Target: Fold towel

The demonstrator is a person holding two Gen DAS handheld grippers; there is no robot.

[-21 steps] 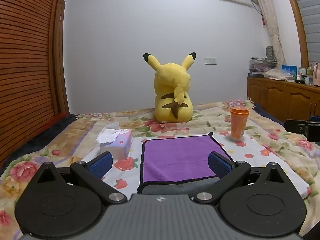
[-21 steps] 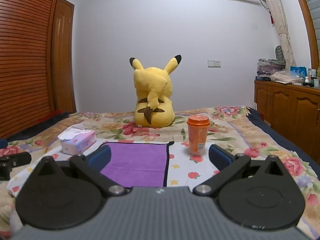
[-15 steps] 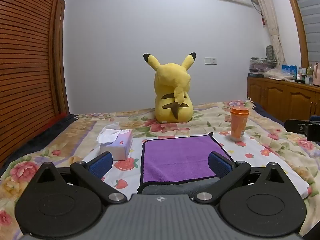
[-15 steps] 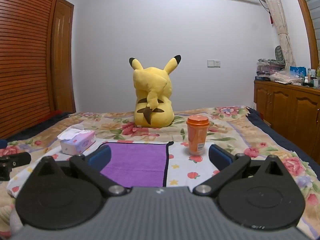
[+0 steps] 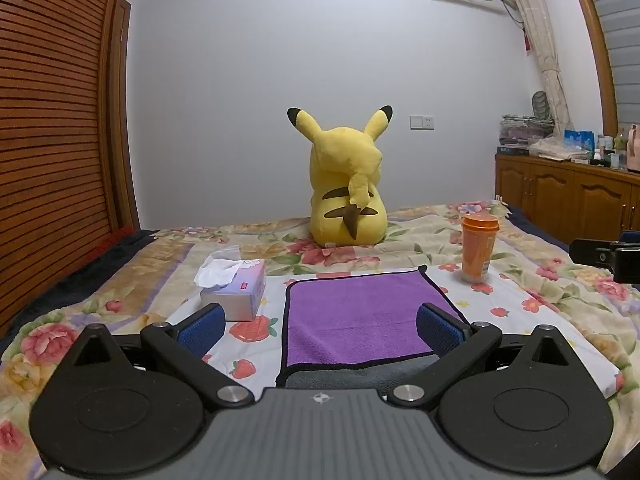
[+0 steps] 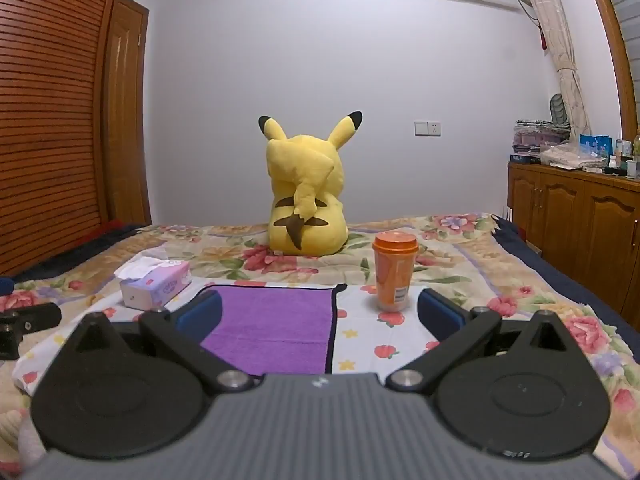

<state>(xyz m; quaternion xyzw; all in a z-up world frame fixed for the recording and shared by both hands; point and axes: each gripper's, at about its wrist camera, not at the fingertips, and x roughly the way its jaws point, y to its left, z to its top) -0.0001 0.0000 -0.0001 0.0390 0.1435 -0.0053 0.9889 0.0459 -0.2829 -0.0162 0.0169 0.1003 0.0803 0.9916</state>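
Note:
A purple towel [image 5: 360, 312] with a dark edge and a grey underside lies flat on the bed, folded once, its grey layer showing at the near edge. It also shows in the right wrist view [image 6: 280, 328]. My left gripper [image 5: 320, 330] is open and empty, hovering just before the towel's near edge. My right gripper [image 6: 320, 314] is open and empty, over the towel's right edge. Each gripper shows at the side of the other's view.
A tissue box [image 5: 236, 288] sits left of the towel and an orange cup [image 5: 478, 248] right of it. A yellow plush toy [image 5: 346, 184] sits behind on the floral bedspread [image 5: 560, 292]. A wooden cabinet [image 6: 580, 232] stands at the right.

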